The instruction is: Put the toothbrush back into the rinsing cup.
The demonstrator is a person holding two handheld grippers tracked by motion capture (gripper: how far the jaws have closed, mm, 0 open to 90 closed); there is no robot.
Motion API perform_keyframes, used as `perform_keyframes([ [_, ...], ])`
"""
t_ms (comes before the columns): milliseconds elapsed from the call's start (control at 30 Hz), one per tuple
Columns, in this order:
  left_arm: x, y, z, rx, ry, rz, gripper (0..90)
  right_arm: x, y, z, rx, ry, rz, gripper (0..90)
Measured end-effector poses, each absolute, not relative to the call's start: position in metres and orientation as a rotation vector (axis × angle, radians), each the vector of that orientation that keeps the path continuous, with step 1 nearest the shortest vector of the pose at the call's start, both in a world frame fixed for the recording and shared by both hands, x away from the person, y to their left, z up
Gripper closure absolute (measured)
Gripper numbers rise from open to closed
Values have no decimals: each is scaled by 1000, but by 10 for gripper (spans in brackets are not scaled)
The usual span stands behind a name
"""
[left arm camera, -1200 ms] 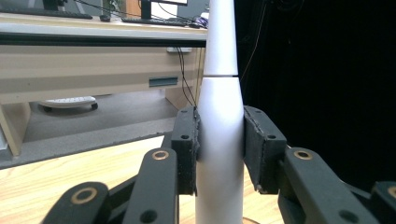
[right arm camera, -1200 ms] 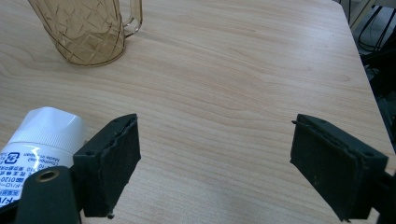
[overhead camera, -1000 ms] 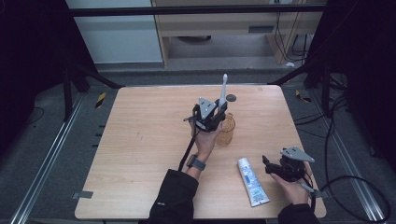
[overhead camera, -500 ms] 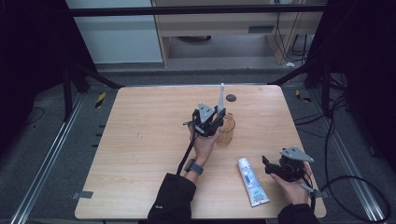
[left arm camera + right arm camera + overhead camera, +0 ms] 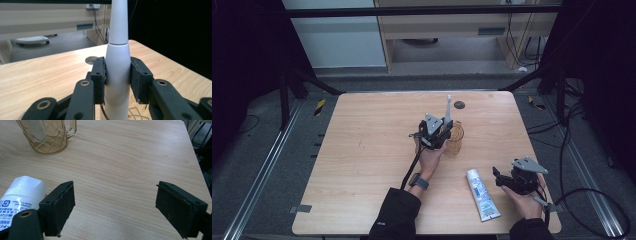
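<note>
You hold a white toothbrush handle upright over an amber cup on the pale wooden table (image 5: 362, 165).

Your left gripper (image 5: 117, 75) is clamped on the white tapered plastic toothbrush handle (image 5: 117, 50), its lower end inside the amber latticed plastic cup (image 5: 456, 139). Your right gripper (image 5: 115, 207) rests with jaws spread wide, just beside the white toothpaste tube (image 5: 482, 194) lying flat.

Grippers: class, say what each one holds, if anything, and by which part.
The left gripper is shut on a white toothbrush, gripping its thick handle just below the neck joint. The right gripper is open and holds nothing.
</note>
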State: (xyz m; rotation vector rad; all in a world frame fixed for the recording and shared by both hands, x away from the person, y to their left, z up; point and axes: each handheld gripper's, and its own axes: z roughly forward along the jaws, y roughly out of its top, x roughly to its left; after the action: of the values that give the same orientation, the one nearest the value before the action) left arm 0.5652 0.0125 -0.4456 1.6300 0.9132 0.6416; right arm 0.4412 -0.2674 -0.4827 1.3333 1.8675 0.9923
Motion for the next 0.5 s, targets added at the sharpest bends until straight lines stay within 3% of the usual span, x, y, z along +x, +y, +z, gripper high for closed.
perform_keyframes([
  [200,565,14,-447,1628,911,642,656,441,-267,-482,1335,1867,994,157],
  [300,564,15,-446,1617,906,644,591,441,-267,-482,1337,1869,994,157],
  [500,563,17,-447,1635,910,641,552,442,-266,-482,1329,1870,992,156],
])
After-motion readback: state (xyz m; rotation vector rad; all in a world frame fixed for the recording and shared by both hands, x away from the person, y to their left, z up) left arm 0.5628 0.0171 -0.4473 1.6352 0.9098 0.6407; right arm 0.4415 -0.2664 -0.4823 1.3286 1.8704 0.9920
